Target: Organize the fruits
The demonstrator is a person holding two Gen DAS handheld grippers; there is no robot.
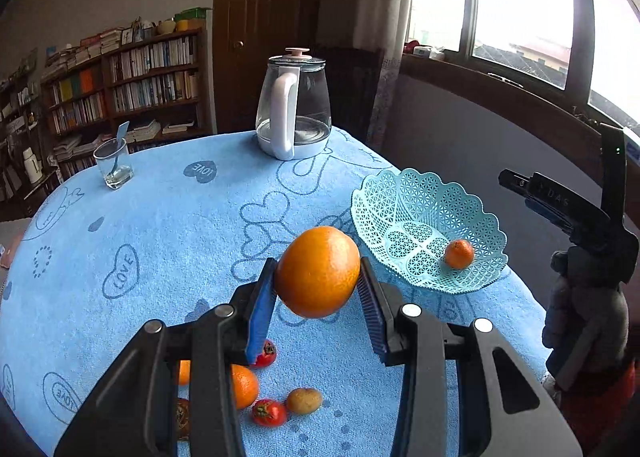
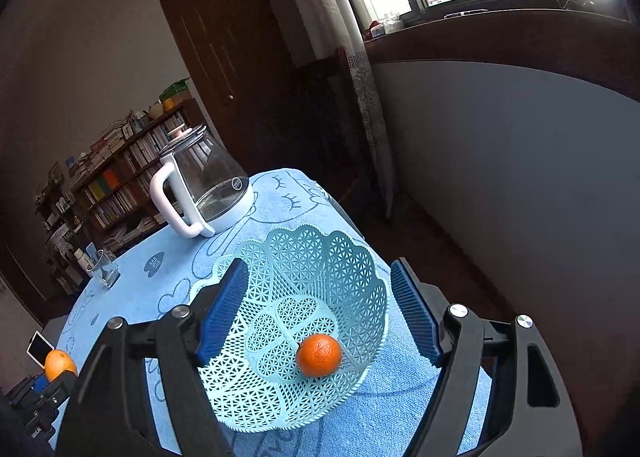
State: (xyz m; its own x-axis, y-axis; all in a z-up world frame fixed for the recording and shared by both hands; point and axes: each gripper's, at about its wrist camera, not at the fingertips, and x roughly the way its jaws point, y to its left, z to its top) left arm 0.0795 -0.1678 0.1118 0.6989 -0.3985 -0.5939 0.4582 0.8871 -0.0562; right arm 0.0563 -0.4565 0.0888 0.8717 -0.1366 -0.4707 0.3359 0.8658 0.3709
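A large orange (image 1: 317, 271) is gripped between the blue pads (image 1: 261, 317) of the left tongs (image 1: 318, 289) and is held up off the worktop (image 1: 160, 225), which is covered by a light blue cloth printed with hearts. In the left wrist view, the pale green lattice basket (image 1: 429, 231) is seen at about 2 o'clock from the held orange, near it but apart. One small mandarin (image 1: 459, 253) lies inside the basket, toward its right side.

Below the left tongs, at about 7 o'clock from the held orange, a loose group of fruit is seen on the cloth: a second orange (image 1: 244, 385), partly hidden behind the tongs' frame, two small red fruits (image 1: 269, 412) and (image 1: 265, 353), and a brownish kiwi (image 1: 304, 400) just beside the lower red one.

At 12 o'clock, toward the far edge of the worktop, a glass kettle (image 1: 294, 109) with a white handle is stood. At 10 o'clock a drinking glass (image 1: 113, 164) with a blue spoon in it is placed.

The right tongs (image 2: 316, 309) are spread wide with nothing between them and are held above the basket (image 2: 340, 257), so that the basket is framed between the two pads (image 2: 416, 313). In the right wrist view the mandarin (image 2: 319, 354) is seen resting on the basket floor, and the held orange (image 2: 59, 365) shows at 9 o'clock near the picture's left edge.
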